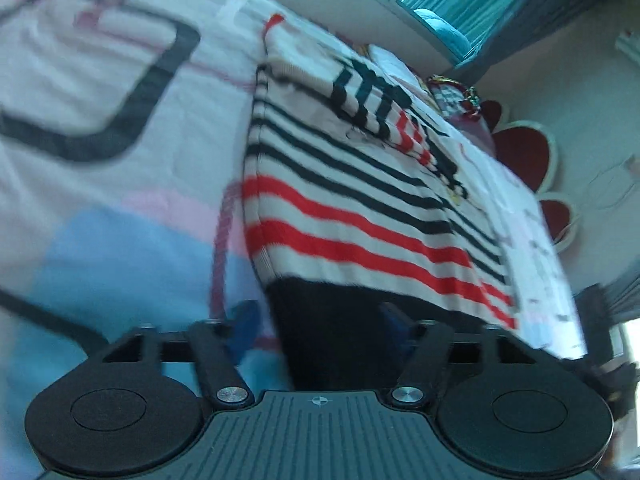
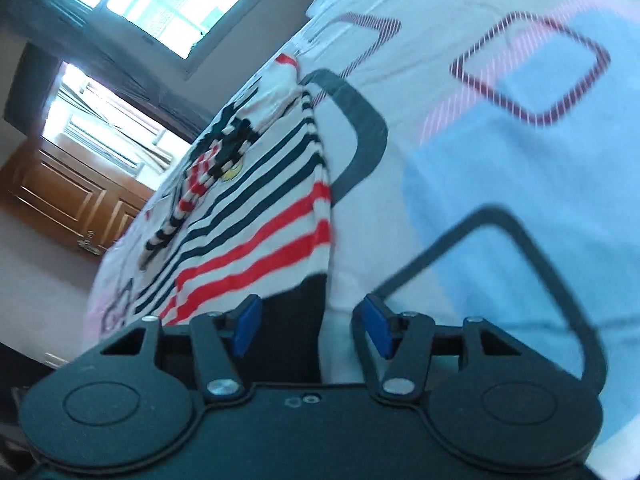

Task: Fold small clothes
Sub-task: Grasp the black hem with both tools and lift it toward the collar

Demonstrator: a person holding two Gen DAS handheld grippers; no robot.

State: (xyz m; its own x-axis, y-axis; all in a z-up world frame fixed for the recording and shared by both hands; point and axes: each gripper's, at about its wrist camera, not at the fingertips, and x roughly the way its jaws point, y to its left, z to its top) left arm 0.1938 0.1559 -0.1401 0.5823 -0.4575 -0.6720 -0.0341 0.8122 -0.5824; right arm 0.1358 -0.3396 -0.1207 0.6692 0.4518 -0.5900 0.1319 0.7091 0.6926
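A small striped sweater (image 1: 352, 208), white with black and red stripes and a black hem, lies flat on the bed; it also shows in the right wrist view (image 2: 248, 216). Its sleeves are folded over its middle. My left gripper (image 1: 320, 320) is open, with the black hem corner between its blue fingers (image 1: 244, 324). My right gripper (image 2: 312, 324) is open, with the other black hem corner between its blue fingers (image 2: 248, 320). Neither has closed on the cloth.
The bedsheet (image 1: 100, 200) is white with pink and blue patches and dark outlines. A red and white heart-shaped cushion (image 1: 524, 152) and other clothes (image 1: 452, 92) lie at the bed's far end. A wooden door (image 2: 60, 192) and windows (image 2: 168, 0) are beyond the bed.
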